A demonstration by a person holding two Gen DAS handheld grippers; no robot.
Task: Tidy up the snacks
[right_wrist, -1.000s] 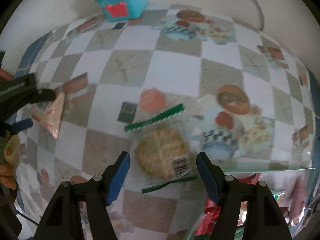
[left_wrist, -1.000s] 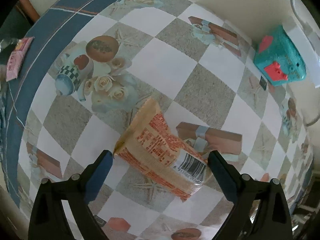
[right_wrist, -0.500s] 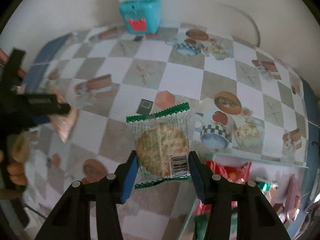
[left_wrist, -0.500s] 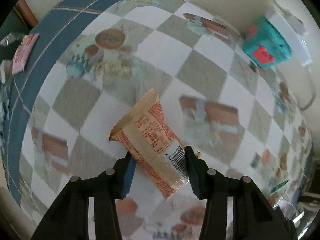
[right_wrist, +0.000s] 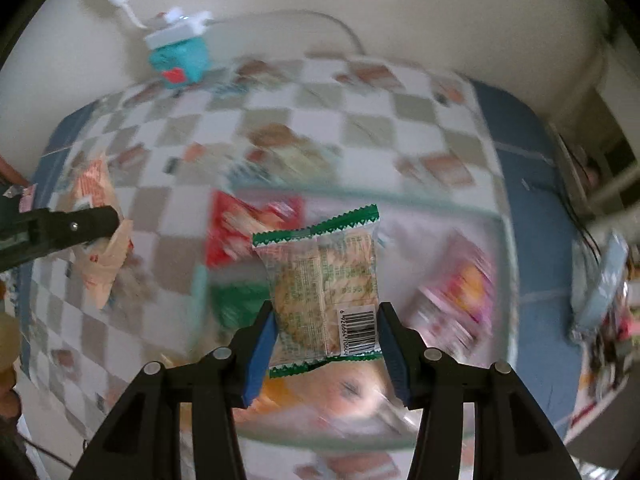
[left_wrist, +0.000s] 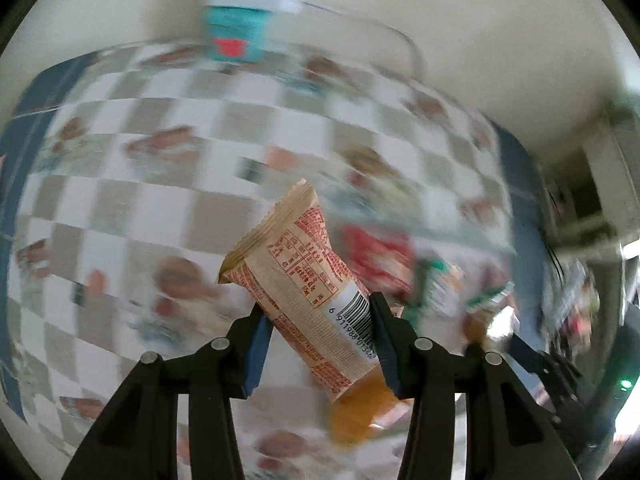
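Observation:
My left gripper (left_wrist: pixel 318 320) is shut on a tan snack packet (left_wrist: pixel 304 276) with red print and a barcode, lifted off the checked tablecloth (left_wrist: pixel 140 184). That same packet (right_wrist: pixel 98 248) shows at the left of the right wrist view, under the left gripper's black fingers (right_wrist: pixel 80 224). My right gripper (right_wrist: pixel 326 328) is shut on a clear cracker packet (right_wrist: pixel 324 284) with green zigzag ends, held above a clear container (right_wrist: pixel 400 204). Inside the container lie blurred red (right_wrist: pixel 244 224), green and pink (right_wrist: pixel 460 296) snack packs.
A teal box (right_wrist: pixel 180 60) with a white power strip and cable sits at the table's back by the wall. The blue border of the cloth (right_wrist: pixel 532 200) runs down the right. Clutter (right_wrist: pixel 600 292) lies off the table's right edge. The picture is motion-blurred.
Both grippers closed on their packets and lifted them off the table. Both then swung toward the clear container, which now lies under the cracker packet.

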